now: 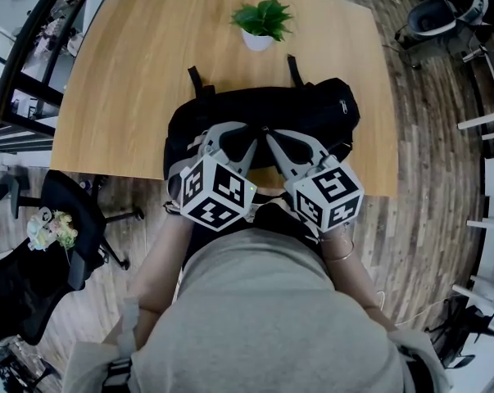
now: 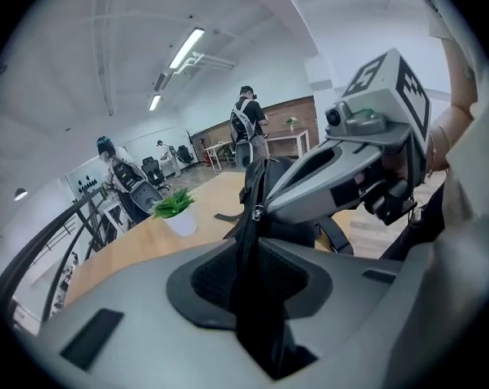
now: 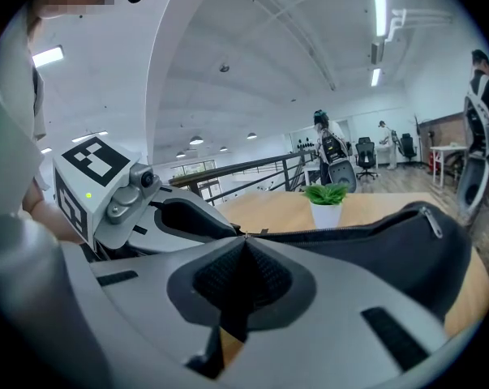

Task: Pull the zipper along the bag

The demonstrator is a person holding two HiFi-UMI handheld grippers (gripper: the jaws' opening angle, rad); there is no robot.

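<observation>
A black bag (image 1: 312,113) lies on the wooden table (image 1: 132,97) close to its front edge. Both grippers meet at the bag's near top edge. My left gripper (image 1: 253,131) is shut on a raised fold of the bag's black fabric (image 2: 252,298), which fills the gap between its jaws (image 2: 250,245). Just beyond that fold sits the small metal zipper pull (image 2: 256,212). My right gripper (image 1: 271,136) comes in from the right, jaws together (image 3: 242,237), with its tip on that pull. The zipper track (image 3: 333,232) runs away from the tip along the bag's top.
A potted green plant (image 1: 261,24) stands on the table behind the bag. Two bag straps (image 1: 196,80) lie toward the plant. An office chair (image 1: 50,252) stands left of the person. People (image 2: 248,128) stand far back in the room.
</observation>
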